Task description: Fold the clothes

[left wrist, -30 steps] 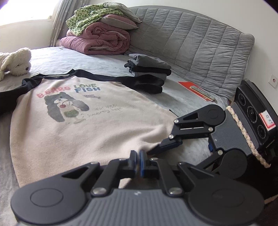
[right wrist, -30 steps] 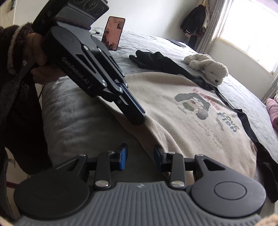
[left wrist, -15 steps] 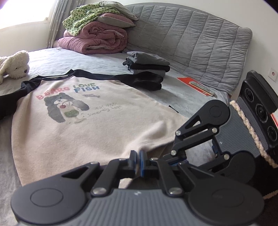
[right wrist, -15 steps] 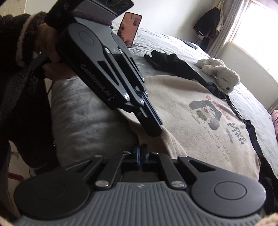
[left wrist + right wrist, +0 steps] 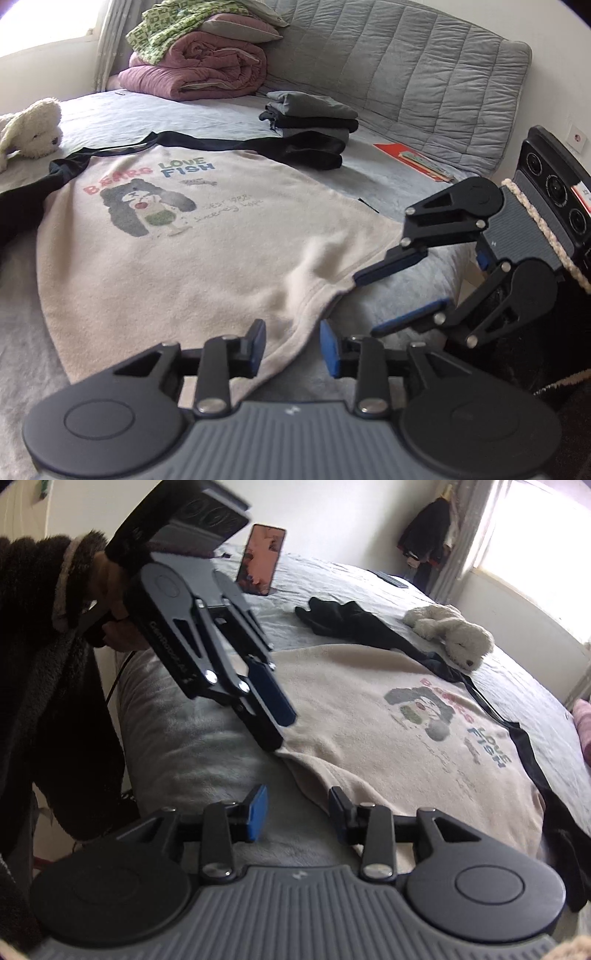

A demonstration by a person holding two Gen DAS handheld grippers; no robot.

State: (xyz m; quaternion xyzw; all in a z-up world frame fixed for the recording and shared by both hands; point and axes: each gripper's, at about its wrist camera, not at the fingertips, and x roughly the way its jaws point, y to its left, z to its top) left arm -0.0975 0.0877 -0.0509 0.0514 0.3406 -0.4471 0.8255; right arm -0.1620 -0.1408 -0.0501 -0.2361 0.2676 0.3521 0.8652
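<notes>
On the cream sweatshirt (image 5: 177,236) spread before me, above the bear print at about eleven o'clock, I read "BEARS" in red and "LOVE FISH" in blue. To the right of the bear, toward twelve o'clock, run two lines of small grey script too faint for me to make out. From my right side, my left gripper (image 5: 275,716) at ten o'clock carries pale lettering along its black side plate, beginning "GenRobot", its end blurred. A red and white label (image 5: 583,192) on my right gripper's top, at three o'clock, is unreadable.
</notes>
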